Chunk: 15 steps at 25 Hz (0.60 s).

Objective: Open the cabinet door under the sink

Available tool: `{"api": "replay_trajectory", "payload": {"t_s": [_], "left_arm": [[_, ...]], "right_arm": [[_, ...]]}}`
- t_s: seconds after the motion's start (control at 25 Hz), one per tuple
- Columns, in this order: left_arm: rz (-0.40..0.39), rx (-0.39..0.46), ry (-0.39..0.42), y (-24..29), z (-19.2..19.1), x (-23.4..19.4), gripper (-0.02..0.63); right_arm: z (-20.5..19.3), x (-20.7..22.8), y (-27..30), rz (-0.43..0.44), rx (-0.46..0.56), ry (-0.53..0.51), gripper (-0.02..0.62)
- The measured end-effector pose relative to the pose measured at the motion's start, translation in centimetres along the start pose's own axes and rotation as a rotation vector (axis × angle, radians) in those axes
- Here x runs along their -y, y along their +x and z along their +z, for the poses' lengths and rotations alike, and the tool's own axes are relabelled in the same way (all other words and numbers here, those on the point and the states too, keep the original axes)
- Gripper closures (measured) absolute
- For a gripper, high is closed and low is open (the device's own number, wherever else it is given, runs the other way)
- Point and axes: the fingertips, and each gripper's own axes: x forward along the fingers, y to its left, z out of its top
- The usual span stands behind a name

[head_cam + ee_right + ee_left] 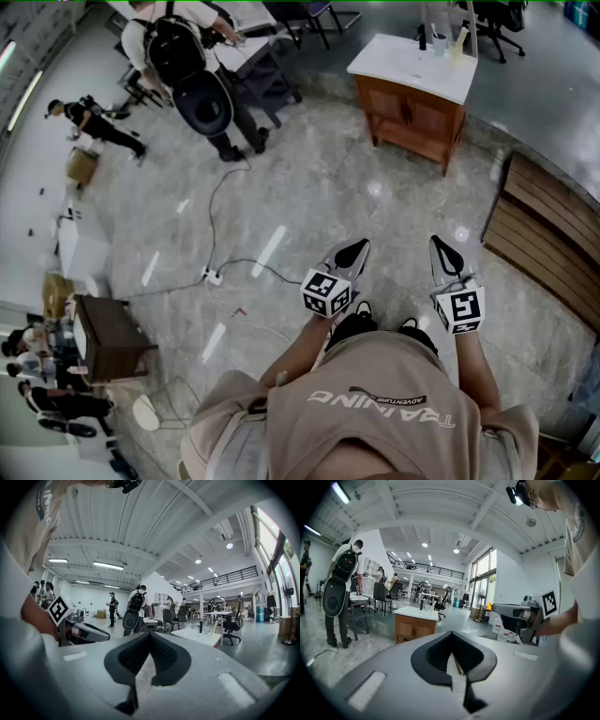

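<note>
1. The left claw (352, 255) is held out in front of the operator's chest, above the marble floor (309, 187). Its jaws are pressed together at the tips, with nothing between them.
2. The right claw (444, 255) is held just beside the left one, at about the same level. Its jaws are likewise pressed together and grip nothing.
3. The sink cabinet (386, 101) stands on the floor well apart from both claws, ahead and slightly to the operator's right.
4. The cabinet carries a white sink top (412, 58). Its wooden cabinet doors (429, 117) are shut.
5. A cable (217, 211) runs across the floor to a power strip (214, 276), left of the claws.
6. A bystander (142, 36) wearing a black backpack (174, 47) stands well left of the cabinet.
7. A slatted wooden panel (548, 239) lies on the floor at the right.
</note>
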Motion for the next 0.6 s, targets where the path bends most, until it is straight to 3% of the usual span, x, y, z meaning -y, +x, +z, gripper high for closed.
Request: {"api": "replay_trajectory", "payload": {"t_s": [0.24, 0.44, 0.6], "left_arm": [[0.003, 0.033, -0.022, 1.7, -0.6, 1.7, 0.591], [-0.005, 0.043, -0.044, 3.4, 0.9, 2.3, 0.591], [-0.023, 0.044, -0.007, 2.9, 1.9, 3.0, 0.591]], "right_arm": [[-1.8, 4.1, -1.7, -0.091, -0.011, -0.008, 0.594], [-1.9, 5.0, -2.3, -0.065, -0.020, 0.017, 0.594], [-3.8, 4.1, -1.9, -0.059, -0.060, 0.053, 0.594]]}}
